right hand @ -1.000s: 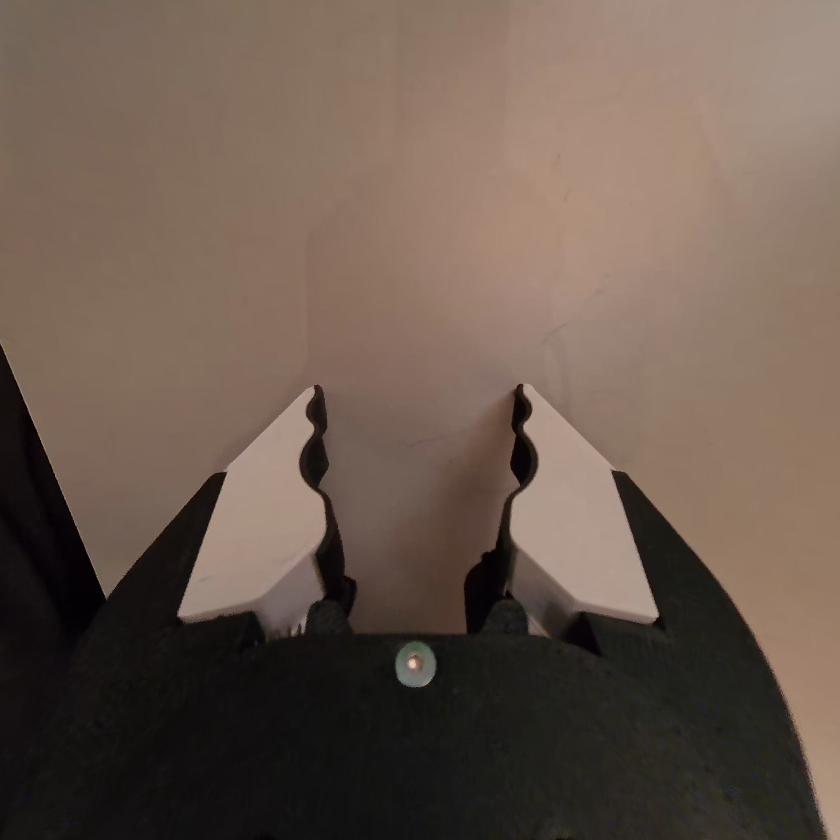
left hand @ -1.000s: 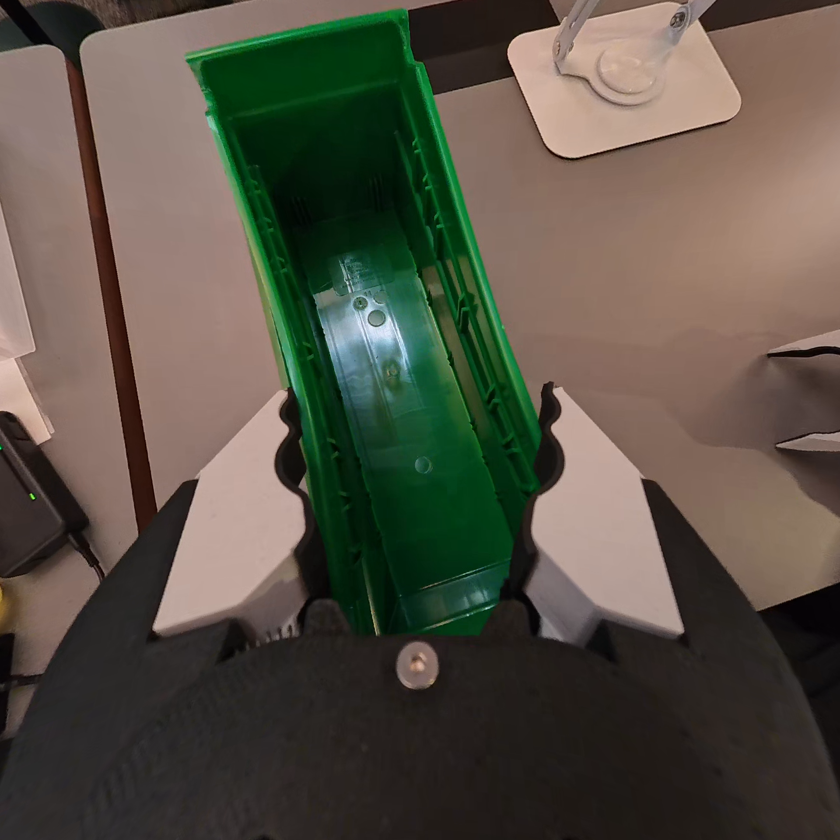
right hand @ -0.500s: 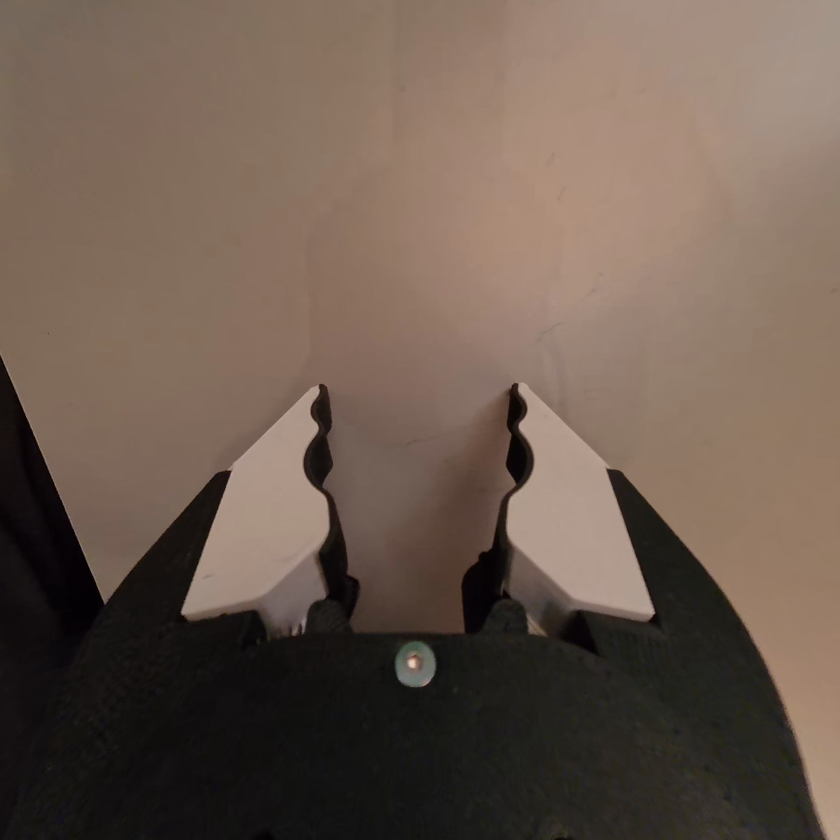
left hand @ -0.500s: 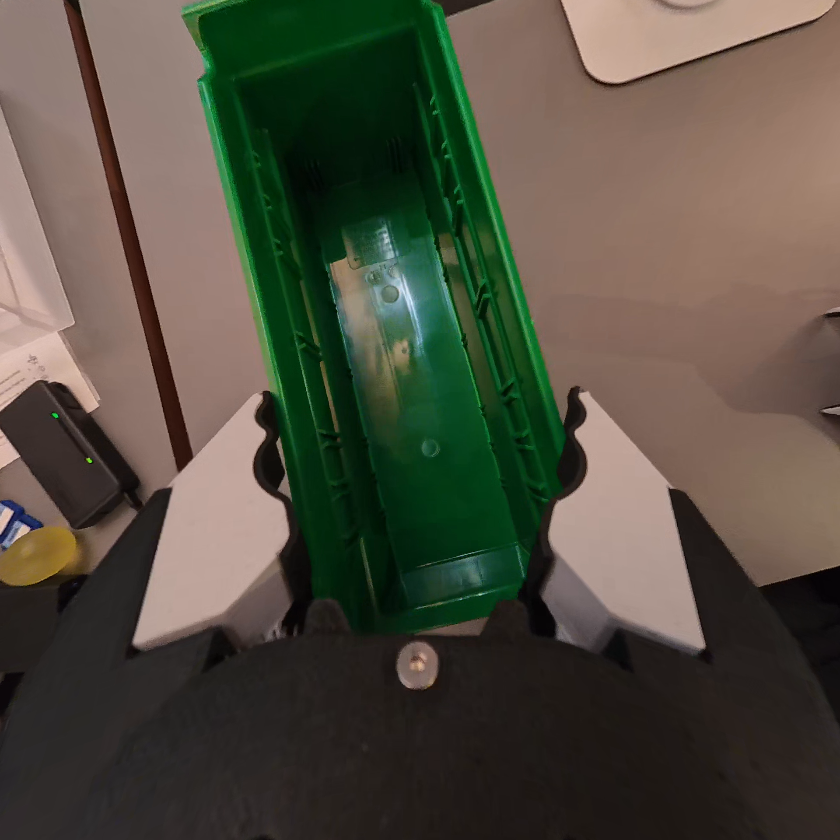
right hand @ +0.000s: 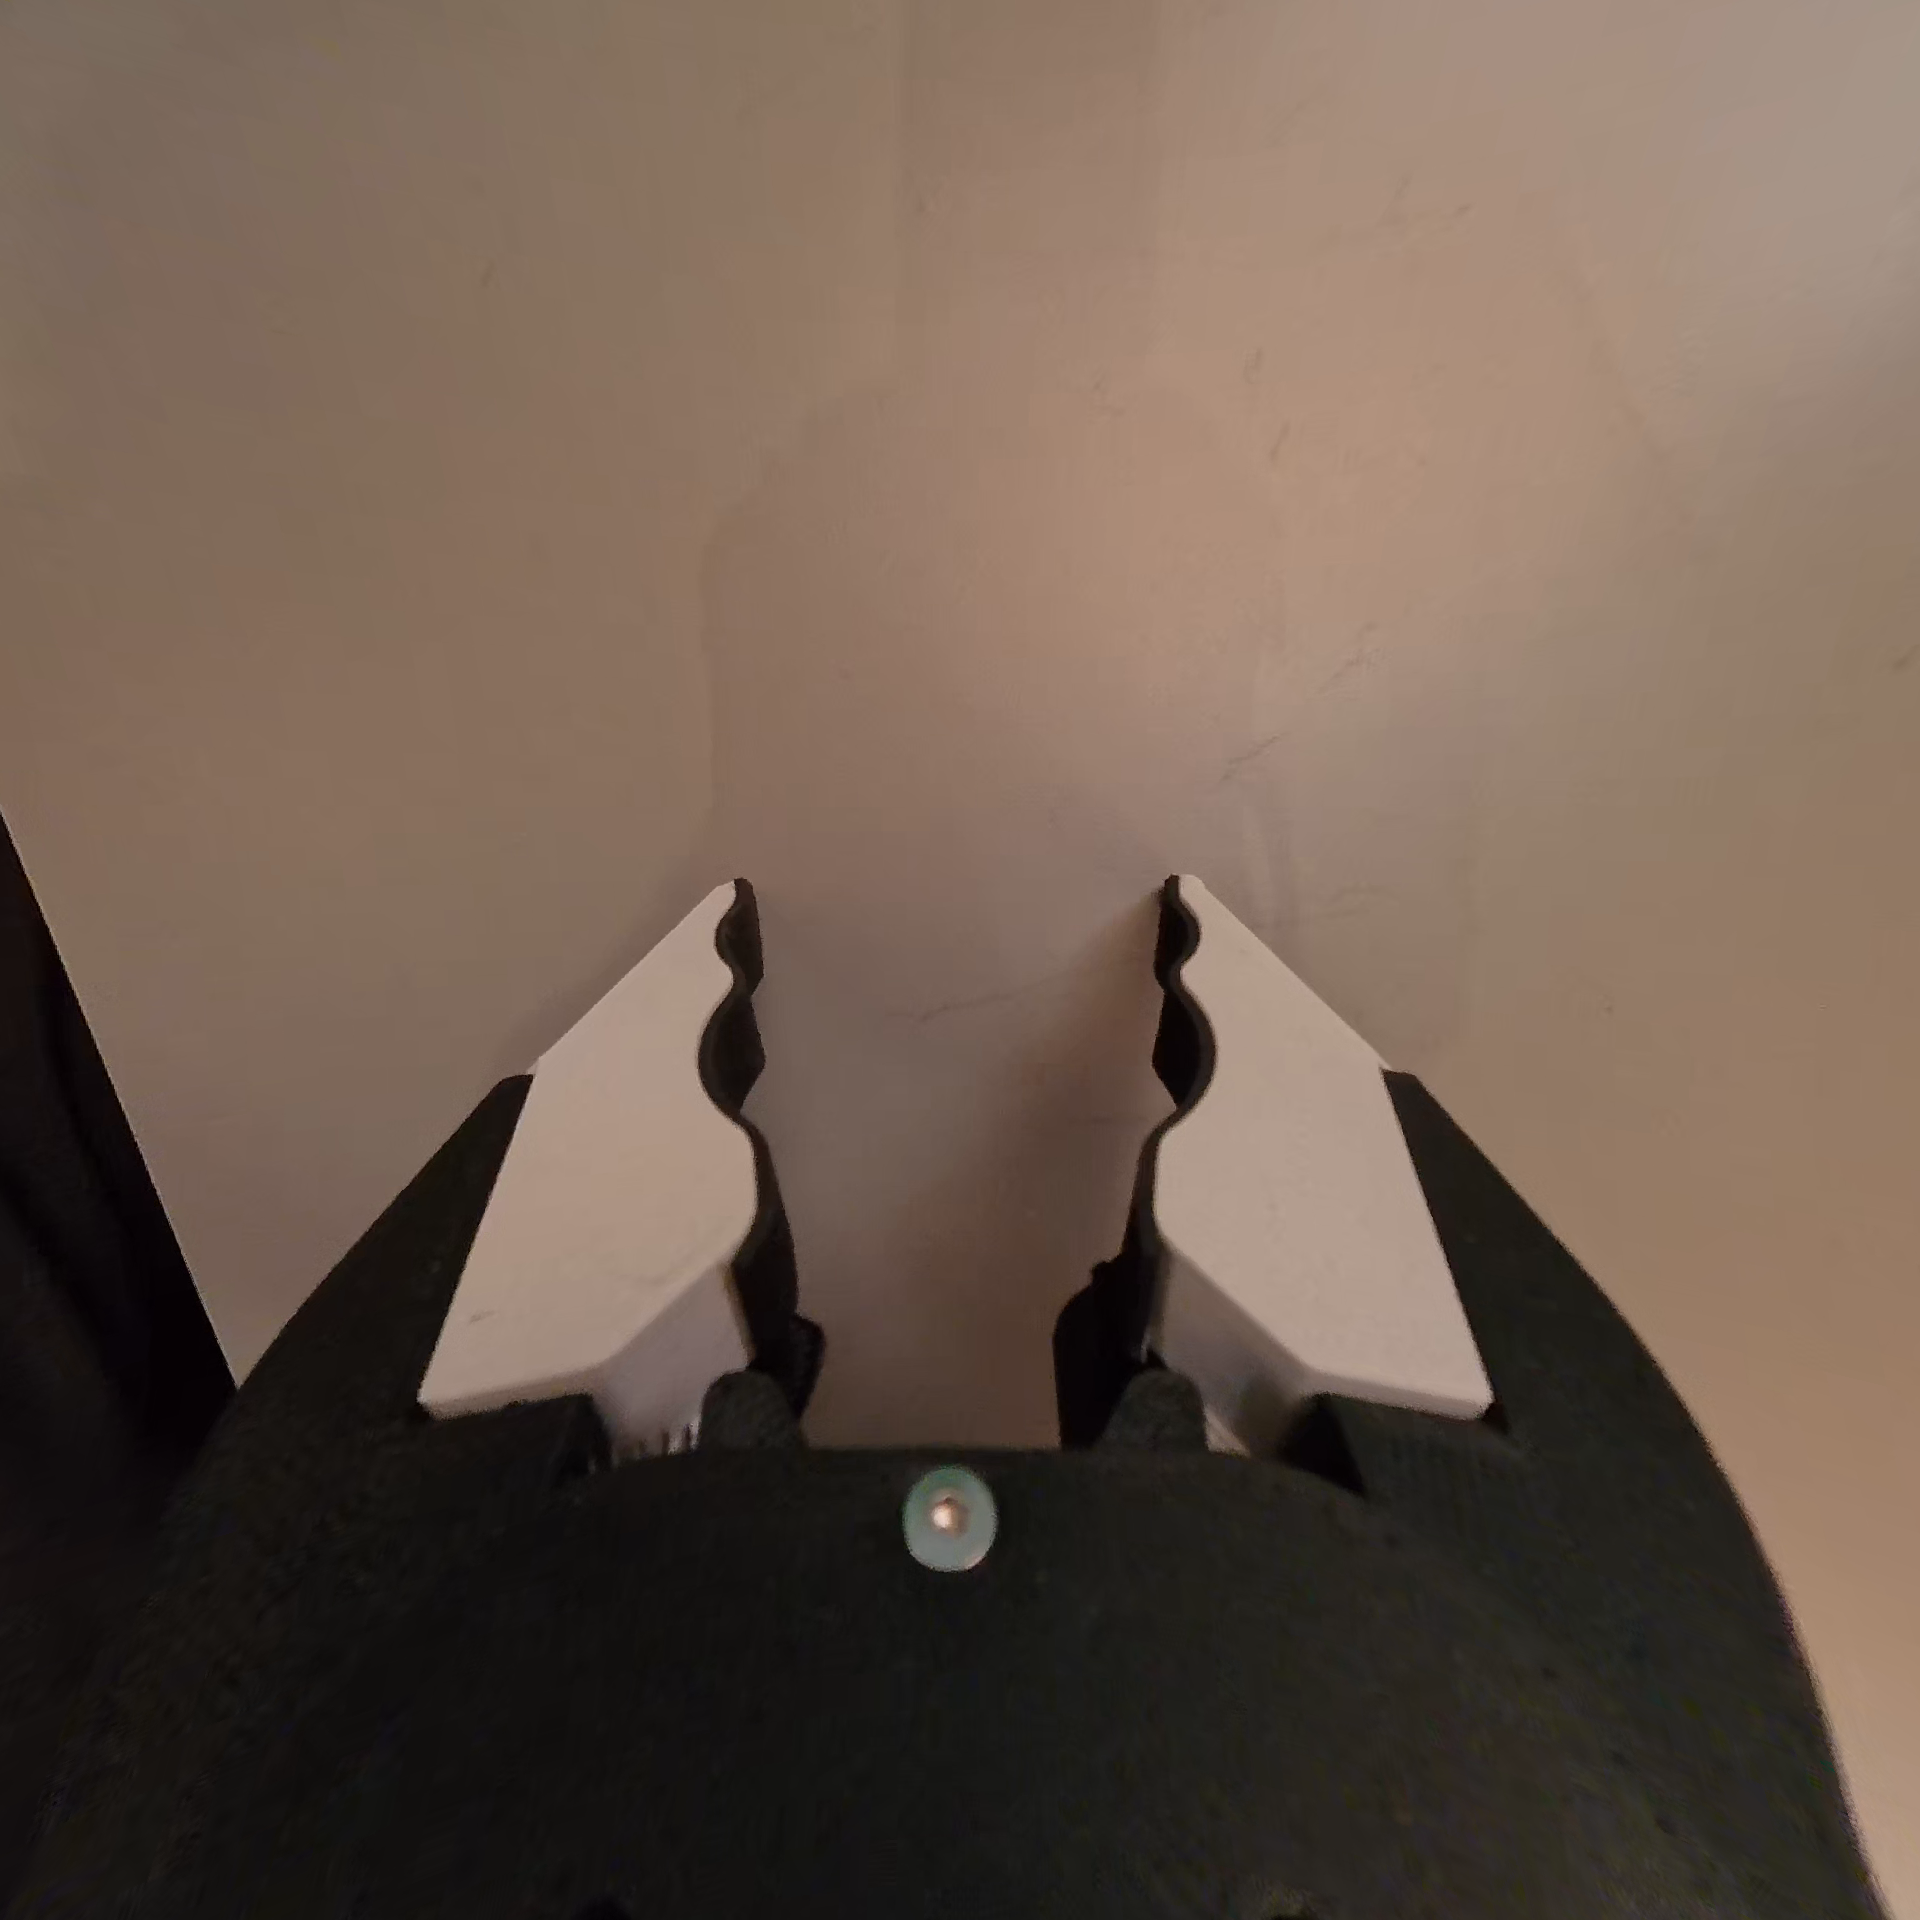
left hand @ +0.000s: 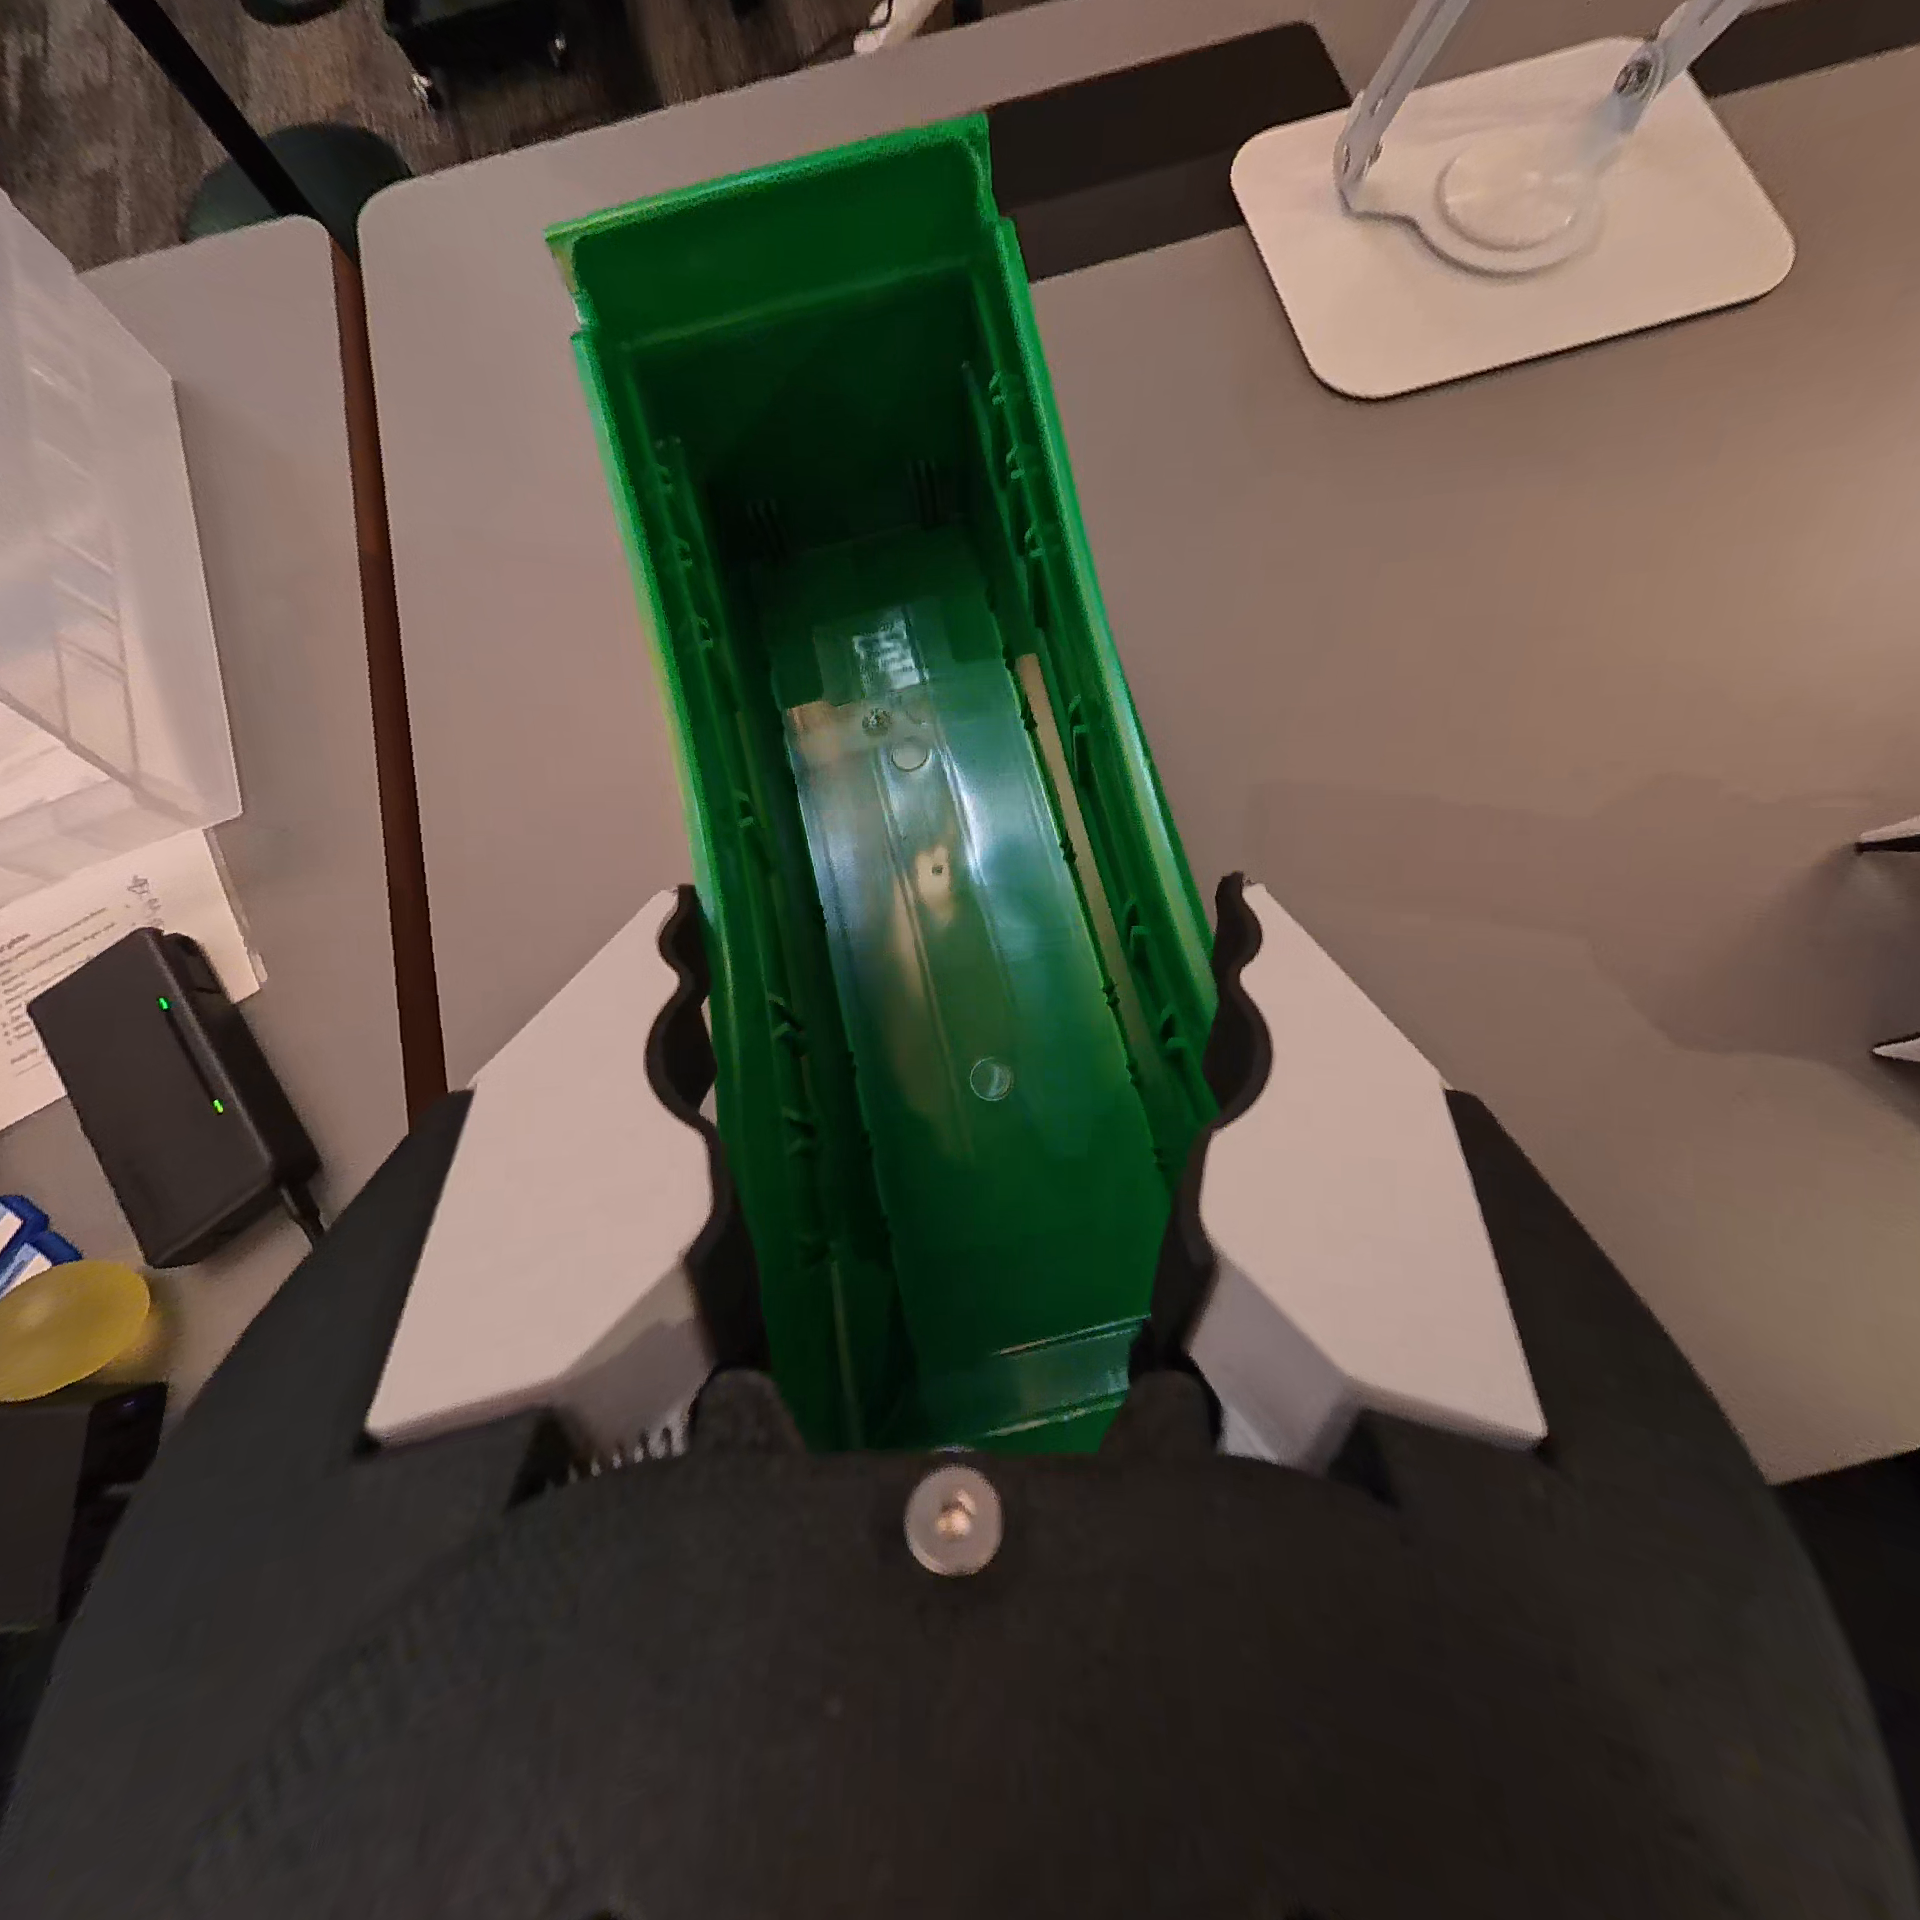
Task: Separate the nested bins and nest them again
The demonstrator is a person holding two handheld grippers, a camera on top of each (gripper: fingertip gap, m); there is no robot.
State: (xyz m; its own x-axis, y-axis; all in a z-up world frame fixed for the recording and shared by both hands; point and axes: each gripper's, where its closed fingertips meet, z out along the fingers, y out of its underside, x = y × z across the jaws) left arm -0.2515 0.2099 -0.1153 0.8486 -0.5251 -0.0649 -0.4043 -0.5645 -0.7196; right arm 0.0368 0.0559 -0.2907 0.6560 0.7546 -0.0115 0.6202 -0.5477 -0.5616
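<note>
Grey table (left hand: 1455, 644) is lying under everything. The long green bin (left hand: 966, 1039) is sitting between the fingers of the left gripper (left hand: 956, 914), which is squeezing its two sides near the close end. The bin is pointing away, open side up. A white lamp base (left hand: 1382, 260) is resting far off to the right. A black charger (left hand: 166, 1101) is lying to the left. The right gripper (right hand: 956, 894) is hanging over bare table (right hand: 935, 416), fingers apart, holding nothing.
</note>
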